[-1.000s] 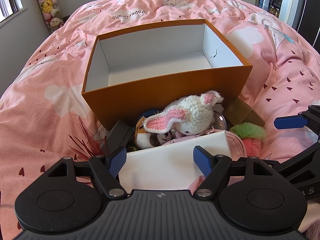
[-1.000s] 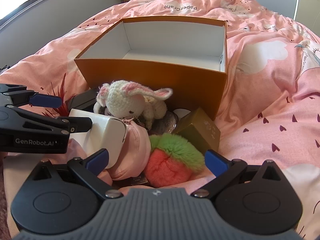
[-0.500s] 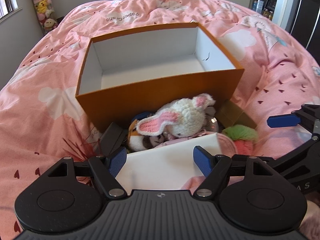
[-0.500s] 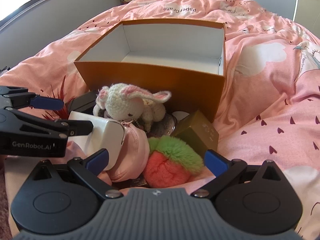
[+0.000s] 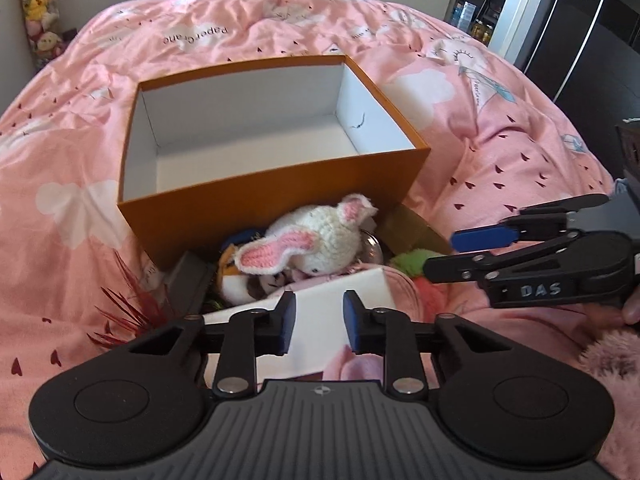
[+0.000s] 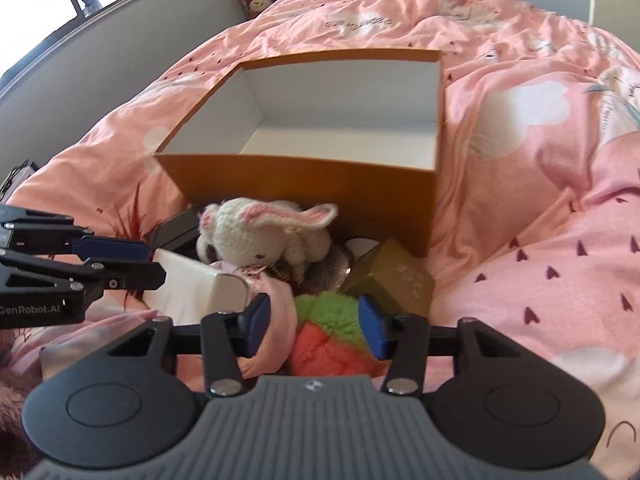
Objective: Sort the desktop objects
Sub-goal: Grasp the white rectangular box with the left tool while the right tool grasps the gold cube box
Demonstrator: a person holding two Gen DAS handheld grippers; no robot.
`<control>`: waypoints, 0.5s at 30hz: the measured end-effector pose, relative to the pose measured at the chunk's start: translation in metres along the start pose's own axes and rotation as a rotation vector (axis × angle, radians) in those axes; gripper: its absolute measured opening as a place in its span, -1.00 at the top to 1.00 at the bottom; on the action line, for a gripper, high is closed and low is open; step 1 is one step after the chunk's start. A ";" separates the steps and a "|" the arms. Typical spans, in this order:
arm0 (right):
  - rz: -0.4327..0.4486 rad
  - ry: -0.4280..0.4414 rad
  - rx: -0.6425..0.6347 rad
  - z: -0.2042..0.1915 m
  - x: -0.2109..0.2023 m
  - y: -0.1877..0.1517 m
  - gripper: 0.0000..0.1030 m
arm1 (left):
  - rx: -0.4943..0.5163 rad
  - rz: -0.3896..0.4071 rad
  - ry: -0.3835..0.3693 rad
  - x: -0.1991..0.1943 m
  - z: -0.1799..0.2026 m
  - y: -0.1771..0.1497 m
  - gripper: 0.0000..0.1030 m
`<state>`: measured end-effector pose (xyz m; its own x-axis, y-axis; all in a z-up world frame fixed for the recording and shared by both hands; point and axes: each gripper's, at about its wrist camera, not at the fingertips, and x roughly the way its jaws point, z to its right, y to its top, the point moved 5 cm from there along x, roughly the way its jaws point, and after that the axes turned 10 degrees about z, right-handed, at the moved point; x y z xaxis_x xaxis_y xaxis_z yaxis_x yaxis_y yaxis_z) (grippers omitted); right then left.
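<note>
An empty orange box [image 5: 280, 216] with a white inside stands on the pink bedspread. In front of it lies a heap: a white crochet bunny [image 5: 320, 240], a white box [image 5: 320, 316], a red and green strawberry plush [image 6: 332, 336], a gold box [image 6: 394, 280] and a pink pouch [image 6: 276, 300]. My left gripper [image 5: 319, 320] hovers over the white box. Its jaws are closing, with nothing pressed between the pads. My right gripper [image 6: 315, 330] straddles the strawberry plush. Its jaws are closing too, and the pads are not visibly pressing on the plush.
A dark flat item [image 5: 188, 280] and a red feather [image 5: 128, 304] lie left of the heap. A small orange and white plush [image 5: 232, 276] sits under the bunny. Rumpled bedspread [image 6: 540, 240] surrounds the box. Soft toys [image 5: 38, 20] hang at the far wall.
Both grippers' jaws have narrowed from wide open. The left wrist view has tilted, so the orange box sits lower and smaller in it. The heap has not moved.
</note>
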<state>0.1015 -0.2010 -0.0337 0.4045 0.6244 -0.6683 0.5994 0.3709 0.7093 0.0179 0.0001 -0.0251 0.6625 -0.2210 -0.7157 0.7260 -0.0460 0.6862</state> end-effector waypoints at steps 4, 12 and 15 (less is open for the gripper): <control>-0.025 0.076 -0.015 -0.016 0.005 -0.003 0.35 | -0.005 -0.047 -0.065 0.002 0.007 -0.003 0.59; -0.090 0.114 -0.068 -0.029 0.010 -0.012 0.42 | 0.066 -0.221 -0.183 0.004 0.015 -0.023 0.60; -0.088 0.156 -0.026 -0.027 0.008 -0.008 0.42 | 0.081 -0.267 -0.209 0.000 0.017 -0.028 0.61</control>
<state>0.0814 -0.1805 -0.0388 0.2380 0.6873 -0.6863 0.6086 0.4452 0.6569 -0.0053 -0.0153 -0.0425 0.3934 -0.3850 -0.8349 0.8459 -0.2041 0.4927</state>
